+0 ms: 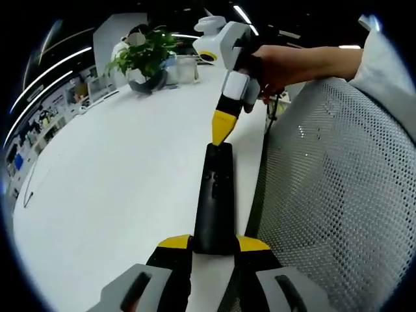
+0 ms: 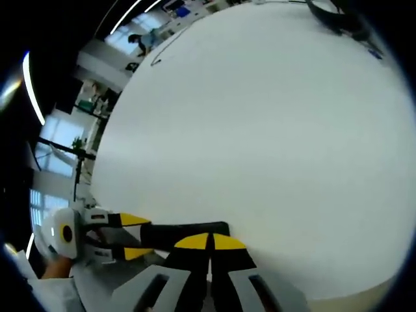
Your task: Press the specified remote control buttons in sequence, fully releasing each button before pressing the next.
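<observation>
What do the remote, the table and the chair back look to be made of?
Remote: likely matte black plastic, dull sheen, moulded buttons. Table: smooth white top, probably laminate, with soft reflections. Chair back: grey mesh, a visible grid of small holes.

You won't find any readable text here; the remote control buttons are too small and blurry to show any labels.
</observation>
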Motion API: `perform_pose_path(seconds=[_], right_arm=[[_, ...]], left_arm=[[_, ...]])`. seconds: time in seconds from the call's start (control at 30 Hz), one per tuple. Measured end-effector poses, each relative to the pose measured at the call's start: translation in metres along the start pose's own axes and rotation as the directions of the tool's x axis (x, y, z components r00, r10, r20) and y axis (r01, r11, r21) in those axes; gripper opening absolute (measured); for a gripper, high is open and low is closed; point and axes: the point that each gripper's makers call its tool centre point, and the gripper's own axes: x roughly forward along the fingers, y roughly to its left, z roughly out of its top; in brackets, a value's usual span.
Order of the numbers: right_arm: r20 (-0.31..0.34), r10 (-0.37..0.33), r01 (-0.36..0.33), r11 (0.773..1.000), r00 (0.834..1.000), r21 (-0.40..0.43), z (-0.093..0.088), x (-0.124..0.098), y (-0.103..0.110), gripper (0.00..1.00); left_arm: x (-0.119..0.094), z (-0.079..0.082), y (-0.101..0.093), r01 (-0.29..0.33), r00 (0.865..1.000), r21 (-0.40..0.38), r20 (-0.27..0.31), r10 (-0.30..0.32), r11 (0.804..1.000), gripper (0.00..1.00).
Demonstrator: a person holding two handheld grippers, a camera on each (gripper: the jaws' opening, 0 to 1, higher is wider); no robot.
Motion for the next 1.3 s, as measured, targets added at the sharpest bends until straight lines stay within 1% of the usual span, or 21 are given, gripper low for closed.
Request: perform_pose_path(seconds=[0.17,0.3,0.4,0.7,0.9,1.2,1.3], right_arm=[[-0.001,-0.013,0.013,0.999,1.000,-0.033,0.000,0.000,0.001,0.00],[-0.001,-0.019,0.018,0.999,1.000,-0.041,0.000,0.000,0.001,0.00],[-0.005,-0.031,0.031,0.997,0.999,-0.067,0.000,0.000,0.002,0.00],[-0.008,-0.026,0.025,0.997,1.000,-0.069,-0.002,0.000,0.005,0.00],[-0.021,-0.028,0.026,0.995,0.999,-0.094,-0.004,0.002,0.007,0.00],[-0.018,-0.014,0.012,0.993,1.000,-0.116,-0.003,0.002,0.012,0.00],[-0.029,-0.016,0.013,0.993,0.999,-0.120,-0.005,0.005,0.011,0.00]], left_arm=[[0.000,0.000,0.000,-0.001,1.000,0.000,-0.002,0.001,1.000,0.24],[0.000,0.000,0.001,0.000,1.000,0.001,-0.002,0.000,1.000,0.24],[0.000,0.000,0.001,0.000,1.000,0.002,-0.002,0.000,1.000,0.24],[0.000,0.000,0.000,0.000,1.000,0.003,-0.002,0.000,1.000,0.24],[0.000,0.000,0.000,0.001,1.000,0.005,-0.001,-0.001,1.000,0.24],[0.000,0.000,0.000,0.001,1.000,0.003,0.002,-0.001,1.000,0.24],[0.000,0.000,0.000,0.001,1.000,0.002,0.003,-0.001,1.000,0.24]])
